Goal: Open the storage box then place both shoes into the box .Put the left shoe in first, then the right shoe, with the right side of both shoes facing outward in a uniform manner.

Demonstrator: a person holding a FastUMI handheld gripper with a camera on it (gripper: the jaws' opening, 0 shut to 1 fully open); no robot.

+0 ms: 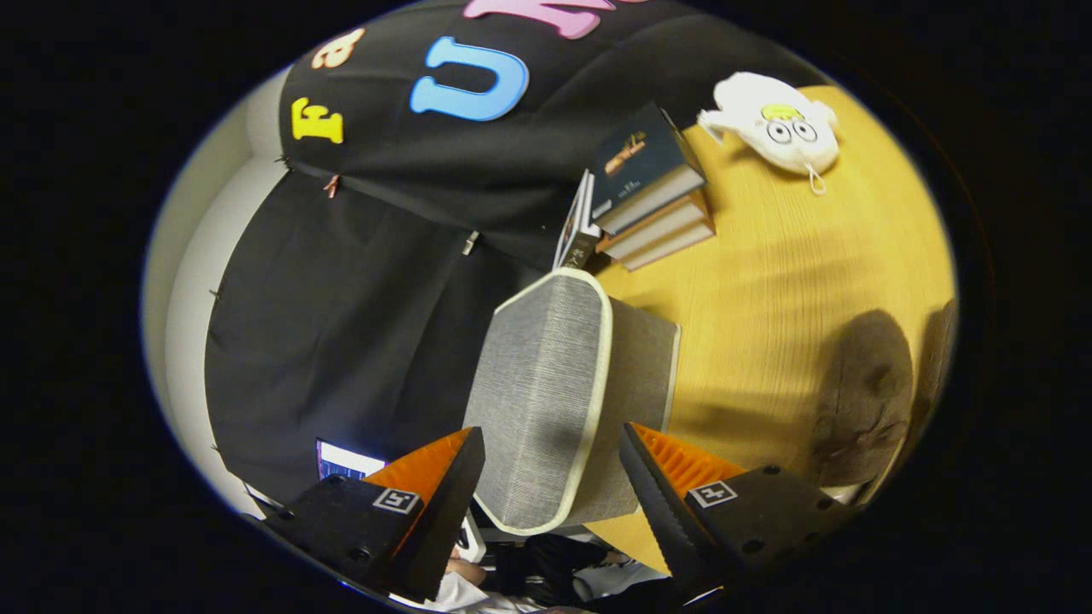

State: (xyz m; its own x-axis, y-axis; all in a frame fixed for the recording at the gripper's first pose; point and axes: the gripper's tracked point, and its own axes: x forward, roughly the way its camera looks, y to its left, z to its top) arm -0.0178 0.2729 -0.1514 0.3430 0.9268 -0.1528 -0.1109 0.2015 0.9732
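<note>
two fingers of the tongs [553, 460] stood wide apart, gripping nothing, with the grey storage box [563, 392] between and just ahead of them. the view was rolled hard to one side, probably so the tongs could come at the cream-edged lid [537, 384], which looked shut or only barely lifted; i couldn't tell which. beside the box, on the yellow worktop [785, 281], lay two brown shoes [866, 401], likely parked within reach for loading. beyond the box stood a stack of books [653, 192], and farther off a white soft toy [772, 119].
</note>
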